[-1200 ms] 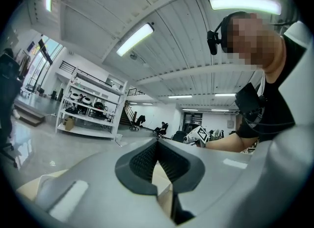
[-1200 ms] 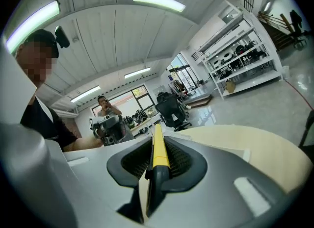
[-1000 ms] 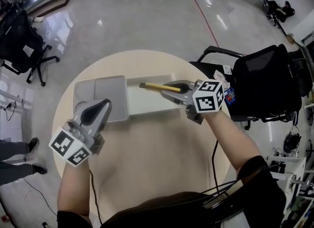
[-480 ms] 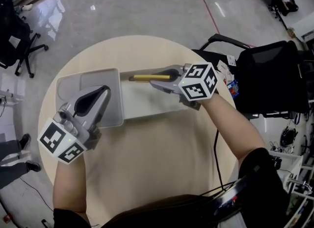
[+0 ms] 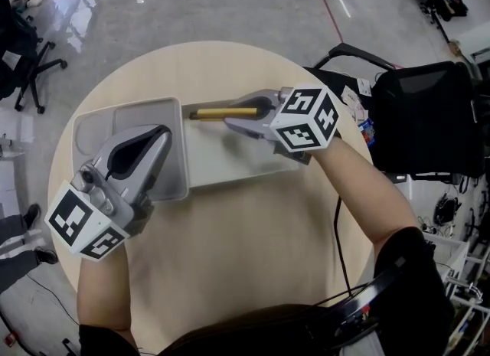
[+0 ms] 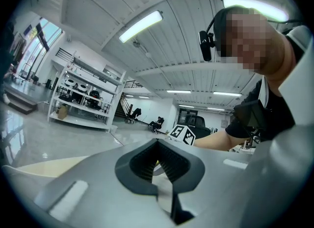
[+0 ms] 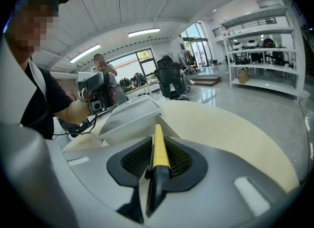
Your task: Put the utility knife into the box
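Observation:
A yellow utility knife [image 5: 222, 112] is clamped in my right gripper [image 5: 246, 115], which is shut on its dark rear end; the yellow body [image 7: 158, 148] sticks out forward past the pads. The knife hangs level over the far edge of the open white box [image 5: 222, 157] in the middle of the round beige table [image 5: 253, 247]. The box [image 7: 128, 118] lies just ahead of the knife tip. My left gripper [image 5: 159, 142] hovers over the grey lid [image 5: 92, 126] beside the box, shut with nothing between its pads [image 6: 169, 165].
A black office chair [image 5: 425, 109] stands close to the table's right side, and another chair [image 5: 23, 56] is on the shiny floor at the far left. The table's rim curves just behind the box. A cable runs down from my right arm.
The right gripper has carried the knife a little leftward along the box's far edge. The left gripper stays over the lid. The head camera has shifted, so the table sits higher in view.

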Demonstrator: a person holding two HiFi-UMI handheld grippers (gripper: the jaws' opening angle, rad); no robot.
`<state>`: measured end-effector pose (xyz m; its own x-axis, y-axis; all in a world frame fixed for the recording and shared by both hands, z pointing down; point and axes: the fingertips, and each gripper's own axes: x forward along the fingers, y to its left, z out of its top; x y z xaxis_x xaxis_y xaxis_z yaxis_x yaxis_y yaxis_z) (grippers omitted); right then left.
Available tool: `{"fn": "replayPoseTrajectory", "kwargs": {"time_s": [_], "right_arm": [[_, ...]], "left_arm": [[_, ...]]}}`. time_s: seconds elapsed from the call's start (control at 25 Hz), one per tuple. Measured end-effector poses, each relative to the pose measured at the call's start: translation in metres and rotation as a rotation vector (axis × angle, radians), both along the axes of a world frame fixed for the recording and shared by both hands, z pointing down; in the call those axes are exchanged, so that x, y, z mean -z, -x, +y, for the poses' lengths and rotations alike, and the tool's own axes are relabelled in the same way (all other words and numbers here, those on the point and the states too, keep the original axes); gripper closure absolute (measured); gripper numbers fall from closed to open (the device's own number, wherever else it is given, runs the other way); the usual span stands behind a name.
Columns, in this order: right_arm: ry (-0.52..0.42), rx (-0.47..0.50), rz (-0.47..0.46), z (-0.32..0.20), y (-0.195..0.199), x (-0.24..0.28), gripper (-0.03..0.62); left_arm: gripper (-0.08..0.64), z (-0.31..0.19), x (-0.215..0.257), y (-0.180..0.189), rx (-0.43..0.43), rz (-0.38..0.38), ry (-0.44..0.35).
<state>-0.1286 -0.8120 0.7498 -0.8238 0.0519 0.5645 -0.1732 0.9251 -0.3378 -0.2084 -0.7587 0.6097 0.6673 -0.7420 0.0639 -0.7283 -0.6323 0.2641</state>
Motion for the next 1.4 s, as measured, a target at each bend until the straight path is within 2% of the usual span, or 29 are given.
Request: {"fn": "replayPoseTrajectory", "kwargs": {"time_s": [0.48,0.8,0.88,1.04,1.4], "right_arm": [[-0.055,0.044,0.066,0.003,0.008,-0.011,0.500],[-0.097,0.033,0.099,-0.001,0.009,-0.015,0.494],[-0.097,0.020,0.094,-0.003,0.008,-0.014,0.476],[-0.099,-0.018,0.062,-0.010,0.007,-0.003,0.390],[-0.096,-0.028,0.025,-0.009,0.009,0.011,0.394]], "left_arm": [[0.561,0.001,-0.001,-0.001,-0.017,-0.003,-0.018],[0.561,0.002,-0.004,-0.006,-0.031,0.010,-0.014],[0.561,0.003,-0.003,-0.008,-0.037,0.010,-0.018],[0.561,0.003,-0.003,-0.006,-0.038,0.009,-0.023],[0.561,0.004,-0.002,-0.004,-0.037,0.011,-0.023]]}}
